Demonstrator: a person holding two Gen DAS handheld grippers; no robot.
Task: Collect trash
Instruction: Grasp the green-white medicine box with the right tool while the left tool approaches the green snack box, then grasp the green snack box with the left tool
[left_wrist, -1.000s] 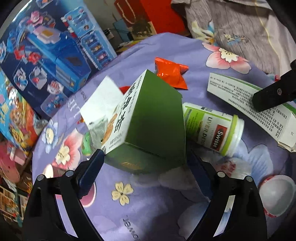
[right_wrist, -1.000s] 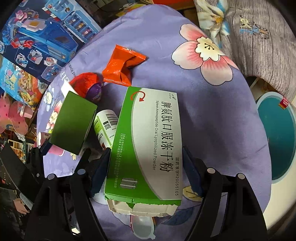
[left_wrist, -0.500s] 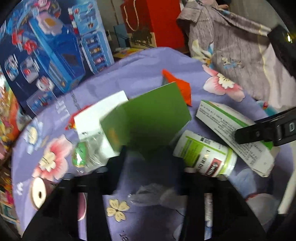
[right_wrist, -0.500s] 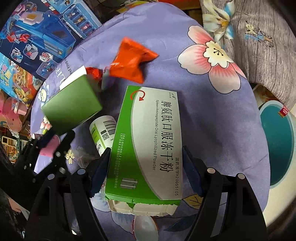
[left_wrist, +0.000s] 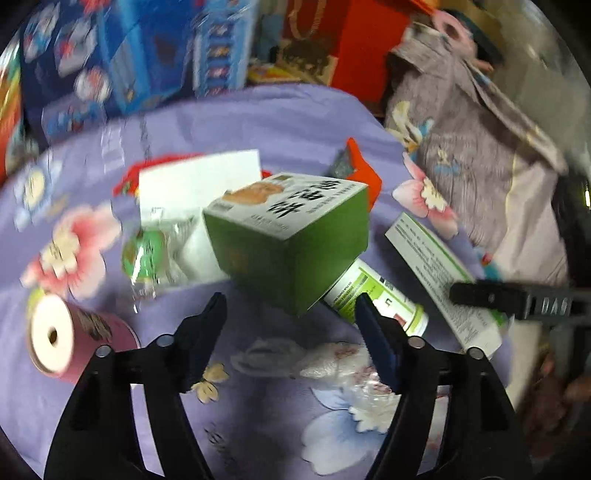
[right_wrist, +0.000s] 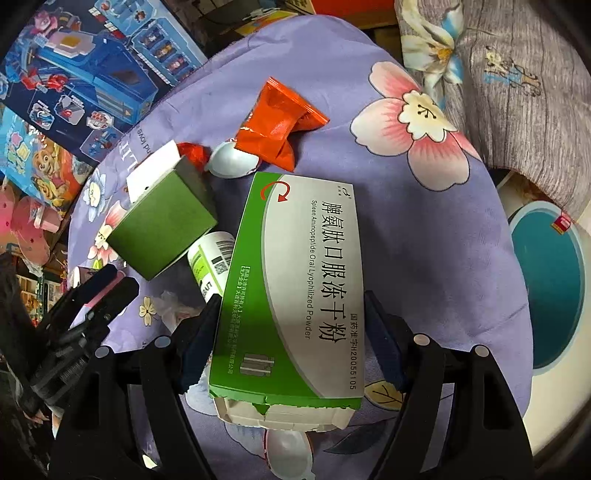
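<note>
A small green carton (left_wrist: 288, 240) lies tilted, printed face up, leaning on a white-and-green supplement bottle (left_wrist: 373, 299). My left gripper (left_wrist: 289, 306) is just short of it; its jaws are opening and the pads do not touch the carton. From the right wrist view the left gripper (right_wrist: 120, 277) stands apart from the carton (right_wrist: 162, 229). My right gripper (right_wrist: 290, 314) is shut on a long green-and-white medicine box (right_wrist: 295, 288), pads pressing on both long sides. An orange packet (right_wrist: 280, 122) lies beyond the box.
The table wears a purple flowered cloth (right_wrist: 424, 240). On it lie a pink tape roll (left_wrist: 62, 336), a green item in clear wrap (left_wrist: 144, 251), white paper (left_wrist: 199, 181), crumpled plastic (left_wrist: 332, 362) and a white capsule half (right_wrist: 232, 162). A teal round bin (right_wrist: 546, 288) stands right; toy boxes (right_wrist: 85, 74) left.
The left jaws closed on the green carton, lifted and turned it, then opened again; the carton now rests printed face up on the bottle. The right gripper and its box have stayed put.
</note>
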